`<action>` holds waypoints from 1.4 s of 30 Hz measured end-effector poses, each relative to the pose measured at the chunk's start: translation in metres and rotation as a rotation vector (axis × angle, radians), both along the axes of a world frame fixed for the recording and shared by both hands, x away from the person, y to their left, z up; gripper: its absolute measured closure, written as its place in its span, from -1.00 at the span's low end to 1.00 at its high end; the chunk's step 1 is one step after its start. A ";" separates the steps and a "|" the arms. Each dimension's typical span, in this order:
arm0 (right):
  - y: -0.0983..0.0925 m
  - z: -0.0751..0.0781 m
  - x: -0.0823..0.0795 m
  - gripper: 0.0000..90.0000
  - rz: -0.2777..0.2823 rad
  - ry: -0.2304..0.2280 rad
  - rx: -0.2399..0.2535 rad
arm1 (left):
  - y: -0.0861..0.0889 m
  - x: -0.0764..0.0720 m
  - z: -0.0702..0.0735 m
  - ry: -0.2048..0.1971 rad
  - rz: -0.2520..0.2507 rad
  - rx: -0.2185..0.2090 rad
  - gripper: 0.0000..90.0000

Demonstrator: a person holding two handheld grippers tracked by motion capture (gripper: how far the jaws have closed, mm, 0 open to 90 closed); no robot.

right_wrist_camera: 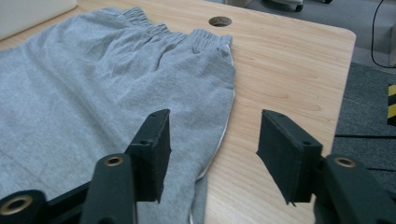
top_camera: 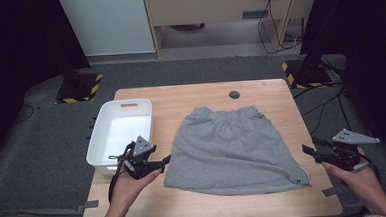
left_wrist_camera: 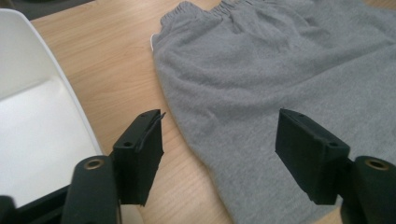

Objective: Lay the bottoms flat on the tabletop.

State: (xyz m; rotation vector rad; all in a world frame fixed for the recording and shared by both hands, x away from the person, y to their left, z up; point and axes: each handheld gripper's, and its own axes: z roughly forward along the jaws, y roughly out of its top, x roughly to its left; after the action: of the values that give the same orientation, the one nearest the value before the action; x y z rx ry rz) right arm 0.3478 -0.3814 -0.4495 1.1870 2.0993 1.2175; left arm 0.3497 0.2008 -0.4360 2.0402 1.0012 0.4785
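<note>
Both grippers stand open and empty, the left gripper (top_camera: 166, 160) flanking the grey shorts' (top_camera: 231, 149) near-left hem corner, the right gripper (top_camera: 307, 149) just outside the near-right one.

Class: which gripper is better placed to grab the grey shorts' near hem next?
Left. The left gripper points at the shorts' near corner, open jaws straddling the edge. The right gripper is beyond the table edge.

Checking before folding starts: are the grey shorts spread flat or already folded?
Spread flat: the grey fleece shorts lie in one open layer on the wooden table, waistband at the far edge.
</note>
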 end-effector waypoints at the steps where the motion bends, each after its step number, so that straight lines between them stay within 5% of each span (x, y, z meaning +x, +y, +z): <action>1: 0.002 -0.001 0.002 -0.09 0.003 -0.002 -0.001 | -0.001 0.002 0.000 -0.001 0.001 -0.003 -0.35; 29: 0.061 -0.020 0.040 -0.60 0.055 0.051 -0.041 | -0.036 0.056 -0.012 0.009 -0.080 -0.025 -0.79; 42: 0.102 -0.026 0.050 -0.71 0.146 0.061 -0.063 | -0.058 0.079 -0.011 0.010 -0.113 -0.014 -0.83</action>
State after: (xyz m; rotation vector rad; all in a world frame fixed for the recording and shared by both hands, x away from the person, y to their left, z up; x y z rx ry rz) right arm 0.3976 -0.2795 -0.4756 1.0717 2.2869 1.1821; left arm 0.4283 0.1427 -0.4468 2.0754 0.8865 0.4009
